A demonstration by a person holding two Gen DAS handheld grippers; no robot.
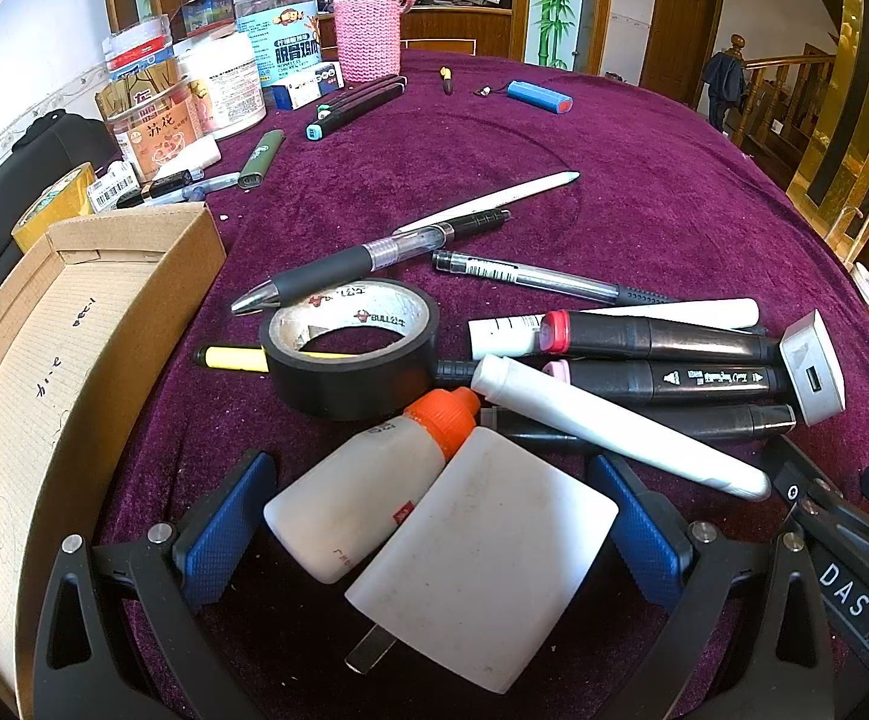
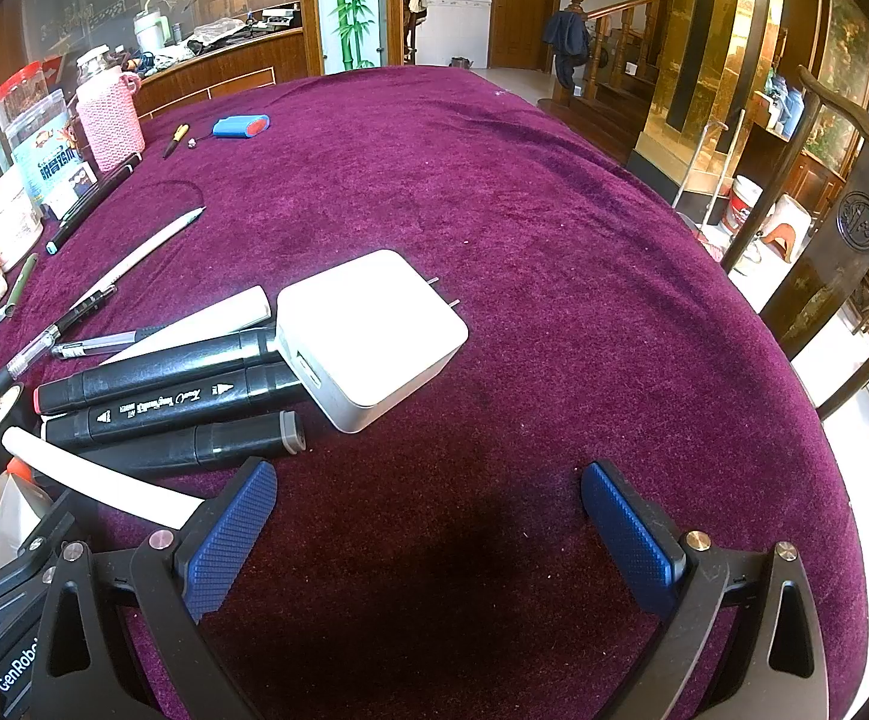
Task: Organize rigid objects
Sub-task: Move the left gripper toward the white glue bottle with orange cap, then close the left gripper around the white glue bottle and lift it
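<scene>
In the left wrist view, a cardboard box (image 1: 74,324) fills the left edge of the frame on the purple surface (image 1: 644,192). Right of it, at bottom centre, the left gripper (image 1: 434,531) is spread wide around a white charger (image 1: 488,558) and a glue bottle (image 1: 362,492) with an orange cap, neither pad visibly pressing them. A roll of black tape (image 1: 347,348) sits above, with black markers (image 1: 662,360) to the right. In the right wrist view, a second white charger (image 2: 368,330) lies at centre, touching the marker ends, while the right gripper (image 2: 428,531) gapes wide over bare cloth at bottom.
</scene>
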